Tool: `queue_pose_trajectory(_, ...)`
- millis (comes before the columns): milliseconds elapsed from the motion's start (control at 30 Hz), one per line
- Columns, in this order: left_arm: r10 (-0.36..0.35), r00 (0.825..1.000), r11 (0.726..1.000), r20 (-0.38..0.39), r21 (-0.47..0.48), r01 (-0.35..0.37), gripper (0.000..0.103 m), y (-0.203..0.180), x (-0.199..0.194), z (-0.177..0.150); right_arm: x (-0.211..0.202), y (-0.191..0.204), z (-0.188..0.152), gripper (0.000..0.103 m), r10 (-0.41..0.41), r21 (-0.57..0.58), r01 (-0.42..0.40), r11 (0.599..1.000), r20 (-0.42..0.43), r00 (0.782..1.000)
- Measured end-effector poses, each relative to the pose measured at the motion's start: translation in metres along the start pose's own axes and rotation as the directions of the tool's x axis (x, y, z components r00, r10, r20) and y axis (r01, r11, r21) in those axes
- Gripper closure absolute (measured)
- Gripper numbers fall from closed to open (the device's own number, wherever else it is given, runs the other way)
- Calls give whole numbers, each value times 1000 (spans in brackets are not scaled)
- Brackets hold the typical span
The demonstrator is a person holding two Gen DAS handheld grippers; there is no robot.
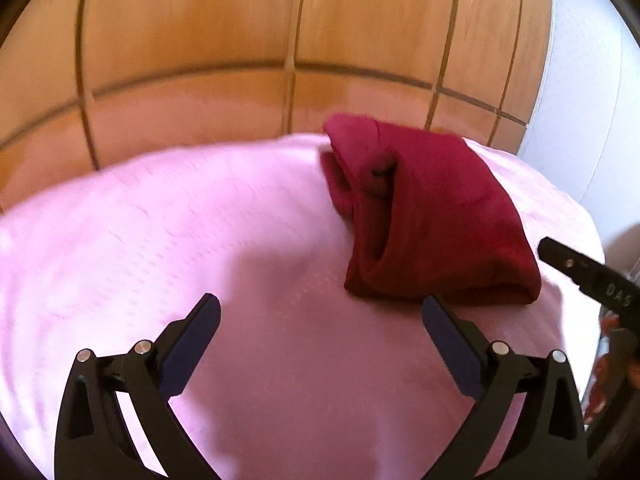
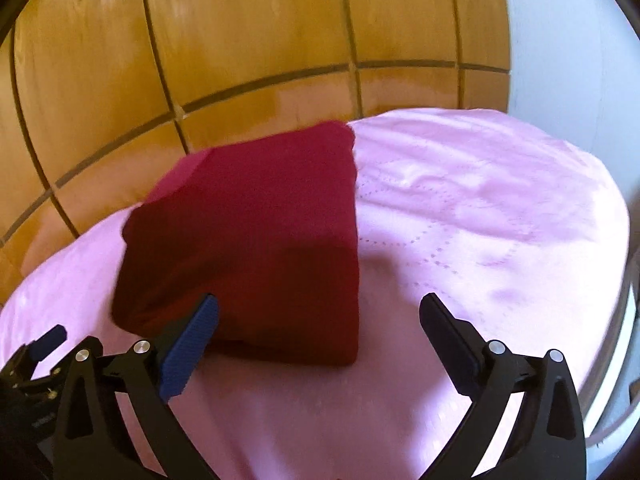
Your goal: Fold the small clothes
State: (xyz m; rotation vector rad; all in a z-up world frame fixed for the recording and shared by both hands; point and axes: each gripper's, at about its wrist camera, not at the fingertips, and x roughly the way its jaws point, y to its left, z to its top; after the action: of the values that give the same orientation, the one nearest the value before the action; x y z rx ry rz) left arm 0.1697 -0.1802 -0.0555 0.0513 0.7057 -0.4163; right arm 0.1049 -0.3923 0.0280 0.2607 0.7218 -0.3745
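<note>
A dark red garment (image 1: 432, 216) lies folded into a compact bundle on a pink cloth (image 1: 200, 240). In the left wrist view it sits ahead and to the right of my left gripper (image 1: 320, 312), which is open and empty above the cloth. In the right wrist view the red garment (image 2: 256, 236) lies ahead and to the left, and my right gripper (image 2: 318, 312) is open and empty, its left fingertip (image 2: 204, 316) in front of the bundle's near edge. The right gripper's finger (image 1: 576, 268) shows at the right edge of the left wrist view.
The pink cloth (image 2: 480, 220) covers a rounded surface. A wooden panelled wall (image 1: 280, 40) stands behind it, with a white wall (image 2: 568, 40) to the right. Part of the left gripper (image 2: 36, 356) shows at the lower left of the right wrist view.
</note>
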Motion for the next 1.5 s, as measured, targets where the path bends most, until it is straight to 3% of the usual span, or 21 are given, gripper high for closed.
queue_pose_trajectory(100,81,996,996,34,38,-83,2,-9,-21,2,-21,4,-3,4,-39,-5,39,999,21,999)
queue_pose_trajectory(167,161,985,983,65,82,-166,2,-18,-37,0,-33,7,-6,4,-63,-24,63,998,32,998)
queue_pose_trajectory(233,195,976,973,97,105,-204,2,-23,-49,-3,-42,10,-11,4,-66,-35,67,997,34,997)
queue_pose_trajectory(300,183,978,976,104,101,-194,2,-26,-61,-6,-50,12,-16,4,-75,-41,76,996,34,997)
queue_pose_trajectory(500,136,991,989,13,60,-136,2,-23,-75,-8,-73,4,-37,4,-110,-2,110,994,33,993)
queue_pose_trajectory(800,147,988,987,55,58,-150,2,-29,-95,-13,-91,4,-51,4,-100,14,99,995,60,993)
queue_pose_trajectory(1500,154,988,987,24,37,-155,2,-26,-91,-15,-94,6,-50,4,-95,-12,96,995,74,993)
